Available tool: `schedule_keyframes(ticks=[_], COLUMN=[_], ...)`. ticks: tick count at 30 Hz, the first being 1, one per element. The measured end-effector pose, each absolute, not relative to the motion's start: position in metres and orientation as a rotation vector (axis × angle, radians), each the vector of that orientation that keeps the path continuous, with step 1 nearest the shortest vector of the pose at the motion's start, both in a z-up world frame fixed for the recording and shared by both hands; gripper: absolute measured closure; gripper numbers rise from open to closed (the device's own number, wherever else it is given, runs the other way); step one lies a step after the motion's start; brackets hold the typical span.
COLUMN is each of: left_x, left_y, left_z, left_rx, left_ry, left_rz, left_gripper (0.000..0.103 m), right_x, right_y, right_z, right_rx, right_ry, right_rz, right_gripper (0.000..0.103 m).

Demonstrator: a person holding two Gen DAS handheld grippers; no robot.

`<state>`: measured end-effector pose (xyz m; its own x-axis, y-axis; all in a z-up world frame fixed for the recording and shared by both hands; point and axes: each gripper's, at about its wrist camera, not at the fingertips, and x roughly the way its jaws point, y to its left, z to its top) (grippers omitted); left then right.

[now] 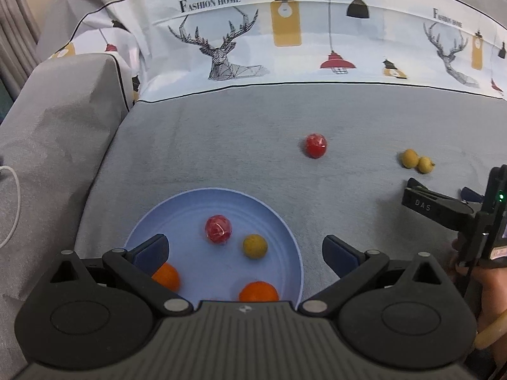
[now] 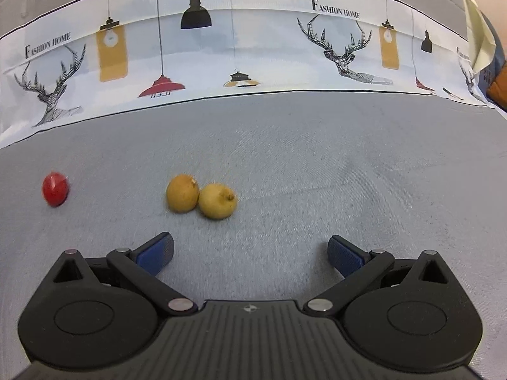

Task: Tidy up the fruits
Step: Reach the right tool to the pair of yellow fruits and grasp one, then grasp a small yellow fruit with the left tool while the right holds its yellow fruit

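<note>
In the right wrist view the right gripper [image 2: 250,253] hangs spread wide and empty at bottom centre. The two yellow fruits [image 2: 201,198] lie touching each other on the grey cushion [image 2: 348,174], just above and a little left of its gap, so they sit ahead and slightly left of the fingers. This hand is clearly the nearer one.

The loose red fruit [image 2: 55,189] sits far left, somewhat blurred.

In the left wrist view the left gripper [image 1: 245,250] is also released, hovering over the blue plate [image 1: 285,231], which holds four fruits. A printed cloth [image 1: 285,47] lines the sofa back.
</note>
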<state>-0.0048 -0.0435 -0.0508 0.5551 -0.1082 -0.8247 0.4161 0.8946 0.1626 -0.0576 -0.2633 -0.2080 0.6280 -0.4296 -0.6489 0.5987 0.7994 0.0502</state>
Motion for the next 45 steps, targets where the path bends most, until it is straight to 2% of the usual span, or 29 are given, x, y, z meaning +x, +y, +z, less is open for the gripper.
schedule_keyframes(ticks=[16,17,18,19,20,21,25,32,42,44,45], left_x=[0.016,0.018,0.02,0.021,0.023,0.026,0.037,0.045,0.022,0.025,0.027], left_y=[-0.078,-0.081,-0.086,-0.09,-0.094,-0.1,-0.127,-0.204,-0.27,-0.28,-0.285], left_z=[-0.071,-0.073,-0.075,-0.077,-0.079,-0.081,-0.09,-0.112,-0.138,-0.144,-0.146], left_rx=[0.408,0.406,0.406,0.406,0.404,0.399,0.364,0.365,0.407,0.388,0.389], left_ry=[0.937,0.94,0.942,0.941,0.941,0.943,0.954,0.959,0.918,0.928,0.932], left_rz=[-0.348,-0.351,-0.353,-0.354,-0.356,-0.361,-0.403,-0.59,-0.759,-0.779,-0.79], left_gripper=[0.0,0.0,0.0,0.0,0.0,0.0,0.0,0.0,0.0,0.002,0.008], right_x=[-0.039,-0.04,-0.042,-0.044,-0.045,-0.046,-0.06,-0.106,-0.108,-0.11,-0.111], right_y=[-0.284,-0.286,-0.289,-0.291,-0.293,-0.294,-0.318,-0.376,-0.384,-0.384,-0.384], right_z=[-0.209,-0.209,-0.208,-0.205,-0.204,-0.203,-0.202,-0.206,-0.209,-0.209,-0.209], right_rx=[0.254,0.241,0.247,0.257,0.246,0.235,0.28,0.521,0.548,0.55,0.554], right_ry=[0.64,0.636,0.622,0.606,0.606,0.608,0.611,0.54,0.53,0.528,0.525], right_rz=[-0.641,-0.648,-0.637,-0.633,-0.639,-0.644,-0.789,-1.026,-1.024,-1.043,-1.055], right_gripper=[0.002,0.011,0.035,0.047,0.07,0.078,0.078,0.077,0.078,0.078,0.078])
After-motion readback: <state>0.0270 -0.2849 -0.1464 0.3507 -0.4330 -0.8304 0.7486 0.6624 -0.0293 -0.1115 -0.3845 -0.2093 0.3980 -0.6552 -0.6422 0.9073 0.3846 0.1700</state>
